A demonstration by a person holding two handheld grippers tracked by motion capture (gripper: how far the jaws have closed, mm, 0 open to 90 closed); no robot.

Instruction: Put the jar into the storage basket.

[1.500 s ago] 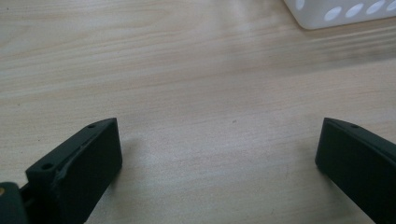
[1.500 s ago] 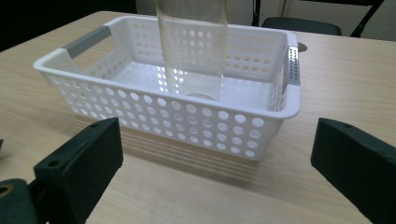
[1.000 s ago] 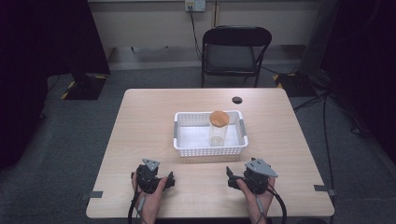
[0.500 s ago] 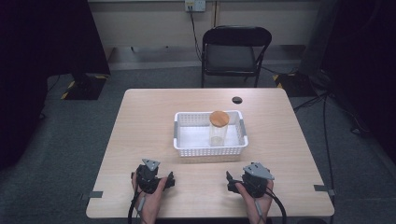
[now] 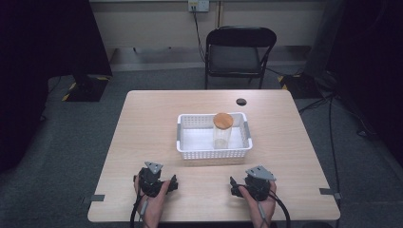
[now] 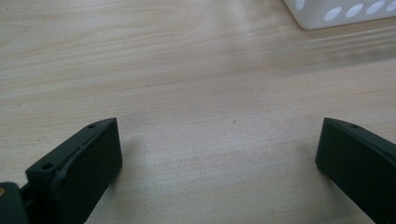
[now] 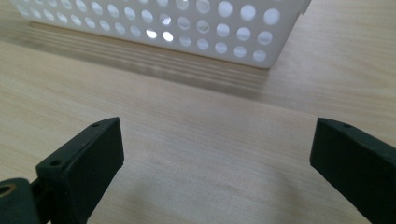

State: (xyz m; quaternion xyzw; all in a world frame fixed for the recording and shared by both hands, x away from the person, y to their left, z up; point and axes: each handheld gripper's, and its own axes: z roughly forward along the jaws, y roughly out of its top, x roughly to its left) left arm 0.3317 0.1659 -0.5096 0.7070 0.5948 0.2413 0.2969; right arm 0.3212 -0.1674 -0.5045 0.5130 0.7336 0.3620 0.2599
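Both the left claw (image 5: 172,184) and right claw (image 5: 234,186) rested released on the table (image 5: 147,123), while the clear, probably fragile, slippery jar (image 5: 222,136) stood upright in the white basket (image 5: 186,142), best gripped around its body below the lid (image 5: 223,120).

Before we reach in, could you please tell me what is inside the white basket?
The white perforated basket holds a clear jar standing upright, closed by a round wooden lid. The floor beside it looks bare; the lid hides the jar's contents.
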